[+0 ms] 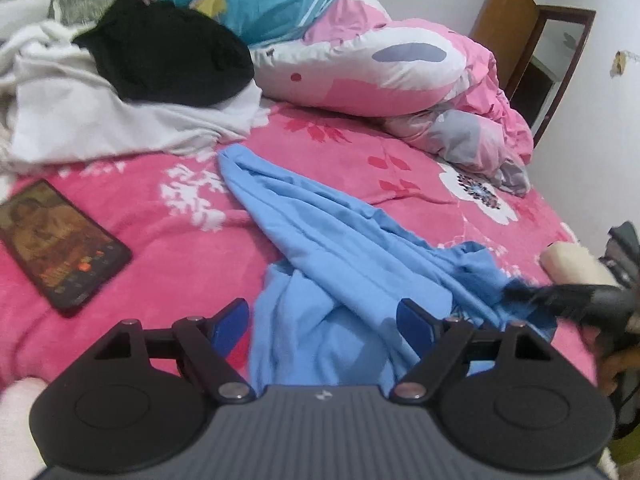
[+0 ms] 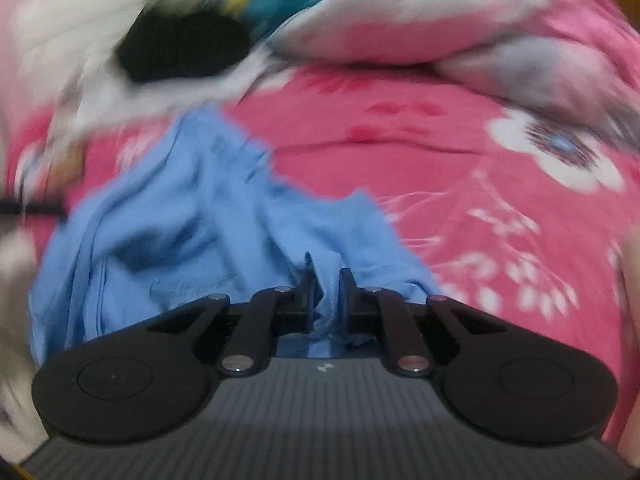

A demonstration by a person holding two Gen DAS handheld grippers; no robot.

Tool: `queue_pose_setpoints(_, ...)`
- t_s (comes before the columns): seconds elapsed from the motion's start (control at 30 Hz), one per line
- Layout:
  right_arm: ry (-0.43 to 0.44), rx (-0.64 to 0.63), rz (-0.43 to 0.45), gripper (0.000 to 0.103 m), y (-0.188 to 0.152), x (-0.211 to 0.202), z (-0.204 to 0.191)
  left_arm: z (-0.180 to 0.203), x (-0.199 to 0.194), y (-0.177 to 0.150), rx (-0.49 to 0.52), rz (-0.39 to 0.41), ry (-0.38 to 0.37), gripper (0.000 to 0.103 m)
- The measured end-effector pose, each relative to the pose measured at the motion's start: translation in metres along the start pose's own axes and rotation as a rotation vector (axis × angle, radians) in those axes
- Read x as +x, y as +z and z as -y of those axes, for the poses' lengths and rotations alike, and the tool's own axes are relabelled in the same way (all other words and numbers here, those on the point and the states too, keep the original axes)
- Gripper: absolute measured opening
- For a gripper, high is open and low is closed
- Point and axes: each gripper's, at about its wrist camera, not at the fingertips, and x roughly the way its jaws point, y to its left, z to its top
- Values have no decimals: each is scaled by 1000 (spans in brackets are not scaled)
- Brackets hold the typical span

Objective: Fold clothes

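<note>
Right gripper (image 2: 324, 280) is clamped on a bunched fold of the blue garment (image 2: 224, 216); cloth shows pinched between the near-together jaws and trails back toward the gripper body; the right wrist view is heavily smeared, so exactly which part of the garment is pinched I cannot tell. Left gripper (image 1: 322, 320) has jaws wide apart, nothing between the pads; it hangs just above the near end of the same blue garment (image 1: 320, 240), not gripping it.

Garment lies crumpled in a long twisted strip across the pink floral bedspread (image 1: 180, 240), running from near the white cloth pile (image 1: 100, 120) down toward the left gripper; right gripper (image 1: 580, 296) shows blurred at the right edge of the left wrist view, at the garment's right-hand end.

Handling, as a judgement: thin light knit, fully limp, no stiffness; it will drape and twist as soon as lifted and drag a bit on the fleecy bedspread; not fragile, not slippery. One pinch alone will just bunch it; needs a second hold on an edge or corner well apart from the right grip, then pull taut to flatten before any fold. Best spot for the left looks like the near hem edge right below its jaws; take a single layer edge, not the wad.

Also on the bed: phone (image 1: 60, 244) at left, well clear of the garment; black garment (image 1: 172, 56) on the white pile; rolled pink duvet (image 1: 380, 64) behind.
</note>
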Motion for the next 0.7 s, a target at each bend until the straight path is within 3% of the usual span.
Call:
queue_pose_setpoints(0.2, -170, 281, 266, 8, -12, -67, 53, -9, -6, 1, -15, -16, 34, 82)
queue_pose_setpoints(0.33, -287, 420, 347, 4, -36, -101, 81, -1, -1, 12, 22, -5, 41, 82)
queue_pose_setpoints(0.43, -317, 473, 346, 4, -56, -105, 94, 11, 9, 23, 65, -1, 38, 82)
queue_pose_setpoints(0.5, -313, 504, 336, 5, -69, -105, 99, 22, 16, 28, 97, 0, 37, 82)
queue_pose_setpoints(0.7, -148, 603, 318, 15, -92, -98, 94, 55, 36, 34, 189, -20, 9, 83)
